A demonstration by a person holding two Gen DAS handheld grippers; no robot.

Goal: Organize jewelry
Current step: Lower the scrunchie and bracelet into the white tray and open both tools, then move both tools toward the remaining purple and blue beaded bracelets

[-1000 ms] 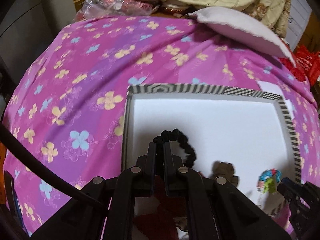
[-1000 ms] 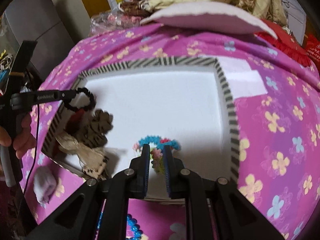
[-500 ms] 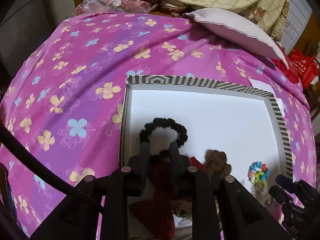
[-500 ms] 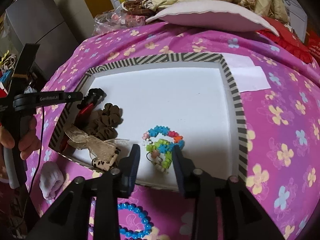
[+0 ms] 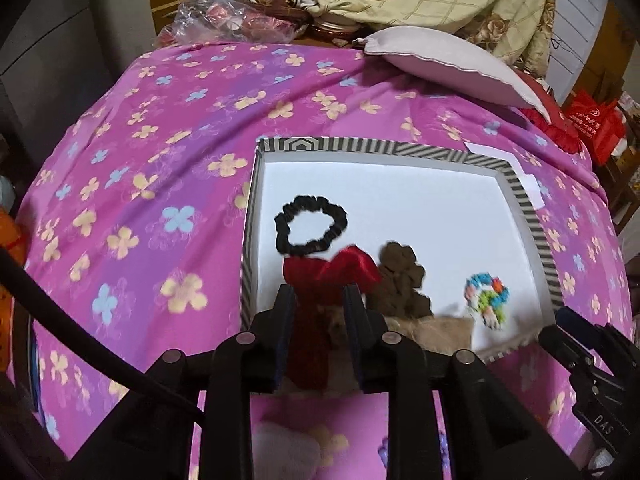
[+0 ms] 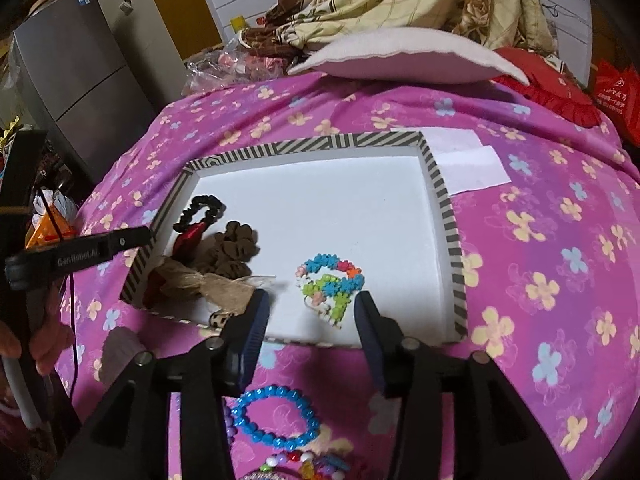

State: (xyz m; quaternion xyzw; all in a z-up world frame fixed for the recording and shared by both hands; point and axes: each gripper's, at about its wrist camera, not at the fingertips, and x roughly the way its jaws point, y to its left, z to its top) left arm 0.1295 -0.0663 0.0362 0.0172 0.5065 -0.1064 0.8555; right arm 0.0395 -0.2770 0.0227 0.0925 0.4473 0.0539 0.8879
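Inside, a ruffled black scrunchie (image 5: 310,226) rings the striped cardboard tray (image 5: 384,147).

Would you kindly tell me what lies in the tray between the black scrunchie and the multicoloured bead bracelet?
A brown scrunchie lies between the black scrunchie and the multicoloured bead bracelet on the tray floor, clearest in the right wrist view.

We see a bed under a pink cover (image 6: 540,240) printed with yellow and blue flowers. On it, mid-frame, lies a shallow white box (image 6: 448,216) with a striped rim. White paper slips (image 6: 468,164) lie at its upper right corner. A pale pillow (image 6: 400,56) rests at the top of the frame. At the bottom lie a blue bead bracelet (image 6: 276,420) and, at the lower left, a white fluffy piece (image 6: 120,348).
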